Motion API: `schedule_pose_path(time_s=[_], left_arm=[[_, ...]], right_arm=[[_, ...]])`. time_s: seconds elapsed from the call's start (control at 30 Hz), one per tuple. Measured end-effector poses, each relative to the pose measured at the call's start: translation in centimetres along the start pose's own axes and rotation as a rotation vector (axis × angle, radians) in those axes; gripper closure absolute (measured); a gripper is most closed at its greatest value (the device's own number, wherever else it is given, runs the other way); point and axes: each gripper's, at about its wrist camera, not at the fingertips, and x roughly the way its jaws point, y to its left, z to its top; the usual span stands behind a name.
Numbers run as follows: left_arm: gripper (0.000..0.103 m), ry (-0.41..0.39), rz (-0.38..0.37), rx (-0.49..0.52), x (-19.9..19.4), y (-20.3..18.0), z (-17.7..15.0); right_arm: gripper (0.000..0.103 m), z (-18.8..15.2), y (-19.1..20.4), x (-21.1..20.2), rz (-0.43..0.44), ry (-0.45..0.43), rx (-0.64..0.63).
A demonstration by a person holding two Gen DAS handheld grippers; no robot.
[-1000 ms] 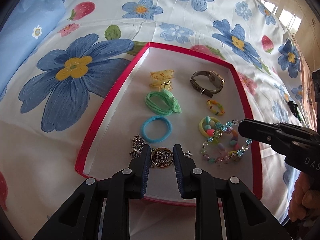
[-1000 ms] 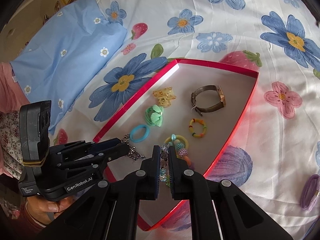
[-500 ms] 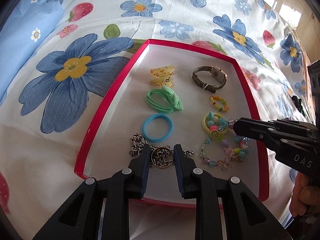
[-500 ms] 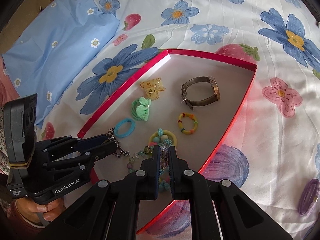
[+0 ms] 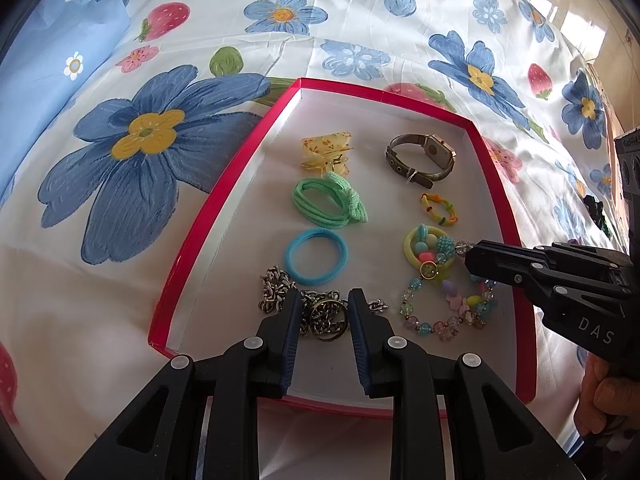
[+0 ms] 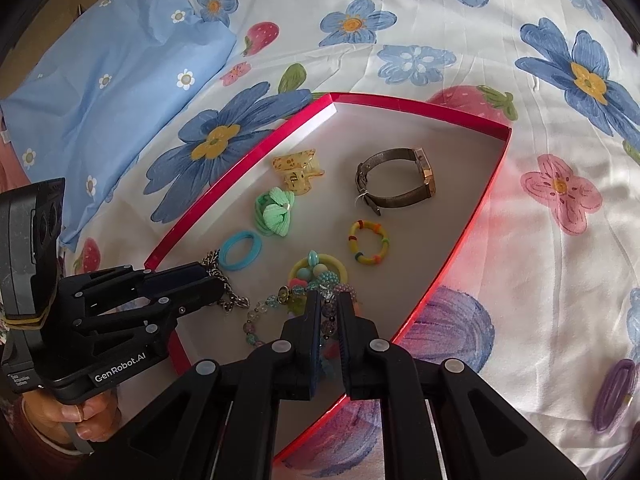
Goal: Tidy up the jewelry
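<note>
A red-rimmed tray (image 5: 208, 216) (image 6: 476, 216) lies on a flowered sheet and holds jewelry: a yellow claw clip (image 5: 326, 152), a watch (image 5: 424, 158) (image 6: 396, 180), green (image 5: 330, 202) and blue (image 5: 316, 255) hair ties, a small beaded ring (image 5: 439, 209), a yellow ring charm (image 5: 428, 246) and a silver chain (image 5: 322, 312). My left gripper (image 5: 323, 300) is open, its fingers either side of the chain, which lies on the tray. My right gripper (image 6: 328, 300) (image 5: 468, 256) is shut on the pastel bead bracelet (image 5: 448, 308).
A blue pillow (image 6: 100, 68) lies at the far left. A purple hair tie (image 6: 614, 394) and a dark item (image 5: 596, 210) lie on the sheet to the right of the tray. The person's hands (image 6: 76, 416) hold both grippers.
Both grippers have drawn back slightly toward the tray's near edge. The bead bracelet has shifted with the right gripper. The chain stays between the left fingers.
</note>
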Motion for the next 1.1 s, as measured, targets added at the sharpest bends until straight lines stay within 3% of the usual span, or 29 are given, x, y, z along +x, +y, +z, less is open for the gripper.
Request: schedule_pose_path(time_s=[0.13, 0.5, 0.73, 0.9, 1.1], left_arm=[[0.066, -0.001, 0.000, -0.002, -0.1, -0.1, 0.0], [0.054, -0.011, 0.004, -0.011, -0.8, -0.1, -0.2], [0.032, -0.040, 0.019, -0.034, -2.2, 0.2, -0.3], [0.024, -0.059, 0.034, -0.057, -3.6, 0.5, -0.8], [0.023, -0.098, 0.021, -0.113, -6.0, 1.1, -2.0]], right_arm=[[0.091, 0.1, 0.2, 0.0, -0.003, 0.005, -0.011], [0.070, 0.2, 0.6, -0.8, 0.000, -0.023, -0.027], [0.052, 0.1, 0.6, -2.0, 0.009, -0.055, -0.029], [0.039, -0.1, 0.5, -3.2, 0.025, -0.084, -0.012], [0.031, -0.9, 0.5, -4.7, 0.060, -0.132, 0.014]])
